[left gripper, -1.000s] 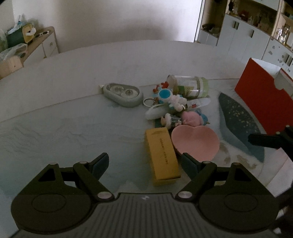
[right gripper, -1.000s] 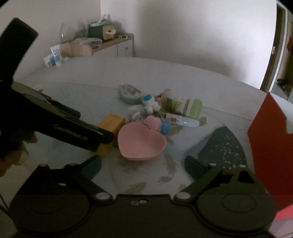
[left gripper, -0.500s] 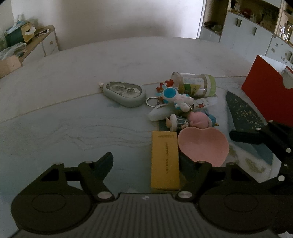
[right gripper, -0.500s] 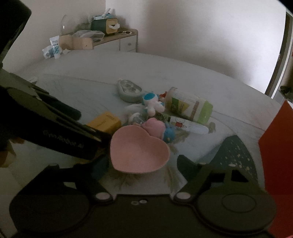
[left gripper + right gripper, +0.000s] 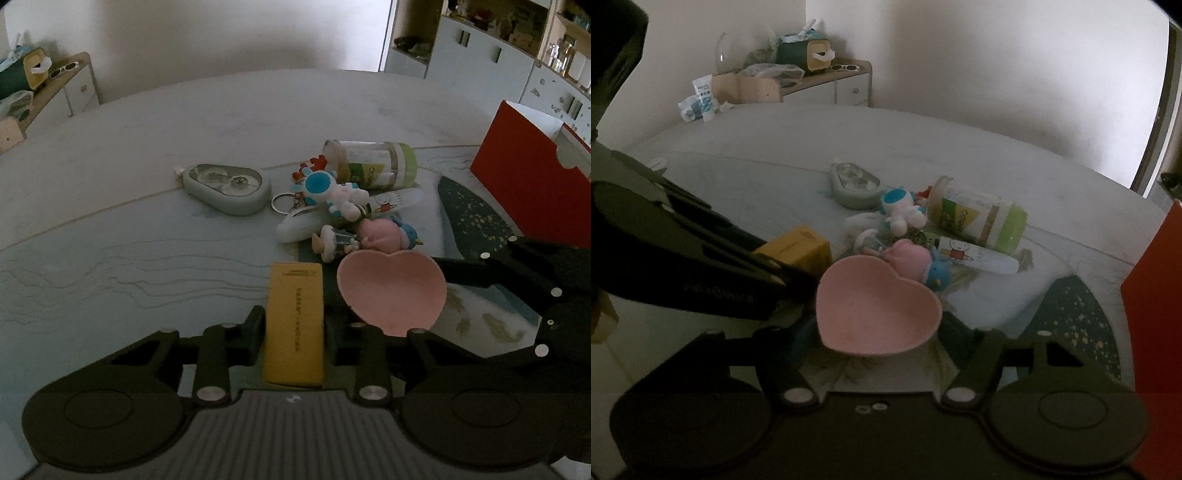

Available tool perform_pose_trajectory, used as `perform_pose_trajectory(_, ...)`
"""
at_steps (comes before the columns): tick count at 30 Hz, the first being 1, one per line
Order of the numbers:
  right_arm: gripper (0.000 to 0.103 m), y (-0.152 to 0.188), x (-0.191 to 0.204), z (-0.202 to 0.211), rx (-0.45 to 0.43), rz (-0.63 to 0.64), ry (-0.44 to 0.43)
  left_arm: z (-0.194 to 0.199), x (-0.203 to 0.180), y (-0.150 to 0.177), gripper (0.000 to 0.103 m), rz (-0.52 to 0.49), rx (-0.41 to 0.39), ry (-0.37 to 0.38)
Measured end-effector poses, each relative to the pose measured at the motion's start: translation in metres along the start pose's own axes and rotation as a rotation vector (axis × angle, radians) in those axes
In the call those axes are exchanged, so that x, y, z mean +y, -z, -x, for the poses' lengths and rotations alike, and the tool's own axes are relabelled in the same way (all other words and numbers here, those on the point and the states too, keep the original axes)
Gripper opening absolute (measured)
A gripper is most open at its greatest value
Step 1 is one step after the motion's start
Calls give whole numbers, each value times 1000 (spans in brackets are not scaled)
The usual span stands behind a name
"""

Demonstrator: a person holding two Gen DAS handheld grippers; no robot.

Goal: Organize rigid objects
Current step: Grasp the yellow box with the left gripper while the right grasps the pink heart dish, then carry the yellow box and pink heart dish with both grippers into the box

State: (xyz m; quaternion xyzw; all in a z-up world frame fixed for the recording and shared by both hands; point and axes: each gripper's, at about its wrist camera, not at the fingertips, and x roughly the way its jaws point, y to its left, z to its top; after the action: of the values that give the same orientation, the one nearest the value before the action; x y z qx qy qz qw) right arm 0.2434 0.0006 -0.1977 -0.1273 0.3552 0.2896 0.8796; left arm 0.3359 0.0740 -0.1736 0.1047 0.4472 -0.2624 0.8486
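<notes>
A yellow box (image 5: 295, 295) lies lengthwise on the pale table (image 5: 147, 166), and my left gripper (image 5: 294, 321) is shut on its near half, one pad on each long side. Right beside it sits a pink heart-shaped dish (image 5: 391, 291). In the right wrist view the dish (image 5: 875, 306) lies between the jaws of my right gripper (image 5: 877, 332), which are closing, with the pads against its two sides. The yellow box (image 5: 801, 245) shows there behind the left gripper's dark finger (image 5: 720, 266).
Behind the dish lies a pile: a grey case (image 5: 225, 186), an astronaut keychain (image 5: 332, 192), a green-capped bottle (image 5: 376, 166) on its side, a white tube (image 5: 391, 201) and a pink plush (image 5: 380, 234). A red box (image 5: 524, 188) and a dark speckled mat (image 5: 476, 218) are at the right.
My left gripper's jaws closed from wide open onto the yellow box. The right gripper came forward and down around the pink dish while its jaws narrowed.
</notes>
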Motion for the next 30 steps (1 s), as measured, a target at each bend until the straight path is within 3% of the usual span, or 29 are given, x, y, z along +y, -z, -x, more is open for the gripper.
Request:
perform_pose_trajectory(17,68,15,-17,58,-40,-124,20,16,-3,6,29,53,39,23)
perform_pose_trajectory(30,68,12,-43,135,-107,-203,82,60,-39,-4,29,0,-12,76)
